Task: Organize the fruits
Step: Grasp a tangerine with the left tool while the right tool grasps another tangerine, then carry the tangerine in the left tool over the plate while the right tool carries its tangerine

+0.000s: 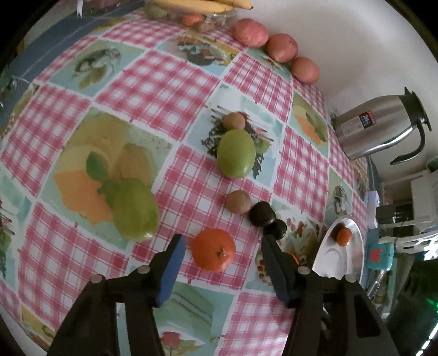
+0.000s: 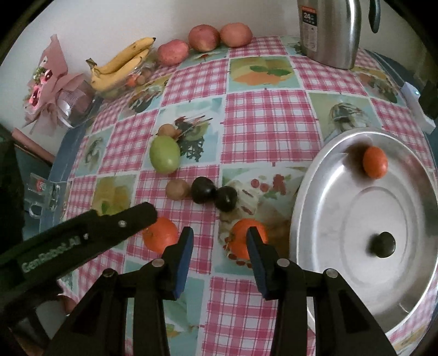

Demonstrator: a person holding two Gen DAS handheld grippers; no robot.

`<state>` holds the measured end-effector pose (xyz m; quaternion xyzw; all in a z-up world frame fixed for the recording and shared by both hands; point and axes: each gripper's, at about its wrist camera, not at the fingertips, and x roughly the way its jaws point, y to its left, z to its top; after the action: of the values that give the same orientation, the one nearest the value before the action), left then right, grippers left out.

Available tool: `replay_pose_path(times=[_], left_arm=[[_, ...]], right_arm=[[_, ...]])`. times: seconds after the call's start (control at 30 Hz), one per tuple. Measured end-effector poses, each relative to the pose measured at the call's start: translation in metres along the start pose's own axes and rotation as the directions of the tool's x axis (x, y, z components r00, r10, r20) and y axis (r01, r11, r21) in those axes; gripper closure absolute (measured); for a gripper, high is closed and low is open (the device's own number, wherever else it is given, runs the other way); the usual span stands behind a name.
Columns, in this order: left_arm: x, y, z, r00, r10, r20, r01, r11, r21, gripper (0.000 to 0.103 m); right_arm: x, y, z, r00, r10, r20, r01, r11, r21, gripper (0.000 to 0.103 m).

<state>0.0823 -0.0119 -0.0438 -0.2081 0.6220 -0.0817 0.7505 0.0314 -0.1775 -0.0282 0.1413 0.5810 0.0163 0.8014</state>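
Fingers (image 1: 178, 246) of my left gripper (image 1: 222, 243) stand parted around an orange (image 1: 213, 249) low in frame, not gripping; my right gripper (image 2: 219, 241) gapes empty beside another orange (image 2: 243, 235). Both target the metal tray (image 2: 328, 295) at right, I judge.

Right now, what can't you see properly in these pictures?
- Right wrist view: the orange beside the metal tray is half hidden by the right gripper's jaws.
- Left wrist view: the bananas are cut off by the top edge.
- Both views: the small fruit under the bananas is too blurred to name.
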Motion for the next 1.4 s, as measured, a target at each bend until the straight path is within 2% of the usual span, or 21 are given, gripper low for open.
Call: replay_pose_path(times=[0.2,0.27,0.37,0.5,0.57,0.7,1.03,1.4], left_arm=[[0.001,0.002,0.0,1.0,0.008,-0.003,-0.008,1.0,-0.005,0.044],[0.003,0.002,0.0,1.0,0.011,-0.01,-0.011,1.0,-0.007,0.046],[0.005,0.001,-0.001,1.0,0.008,-0.019,-0.008,1.0,-0.01,0.049],[0.008,-0.001,-0.002,1.0,0.009,-0.028,-0.01,1.0,-0.005,0.05],[0.009,-0.002,-0.002,0.999,0.014,-0.031,-0.014,1.0,-0.001,0.05],[0.013,-0.003,-0.003,0.999,0.025,-0.043,-0.025,1.0,0.005,0.05],[0.017,-0.004,-0.003,0.998,0.038,-0.052,-0.037,0.999,0.006,0.051],[0.027,0.008,-0.003,0.996,0.026,-0.087,-0.031,0.998,-0.059,0.052]], right_arm=[[-0.002,0.006,-0.006,0.998,0.055,-0.023,-0.056,0.998,-0.028,0.062],[-0.006,0.007,-0.005,0.999,0.032,-0.004,-0.033,0.999,-0.034,0.062],[-0.01,0.001,-0.003,0.999,-0.046,0.021,0.047,0.998,-0.037,0.062],[0.005,-0.008,-0.002,0.998,-0.059,-0.028,0.058,0.998,-0.007,0.062],[0.009,-0.01,-0.001,0.997,-0.073,-0.028,0.072,0.997,-0.006,0.065],[0.015,-0.011,0.001,0.996,-0.092,-0.019,0.092,0.996,0.002,0.065],[0.026,-0.001,0.001,0.996,-0.085,-0.019,0.084,0.996,-0.032,0.065],[0.037,0.008,0.0,0.995,-0.092,-0.036,0.089,0.993,-0.075,0.065]])
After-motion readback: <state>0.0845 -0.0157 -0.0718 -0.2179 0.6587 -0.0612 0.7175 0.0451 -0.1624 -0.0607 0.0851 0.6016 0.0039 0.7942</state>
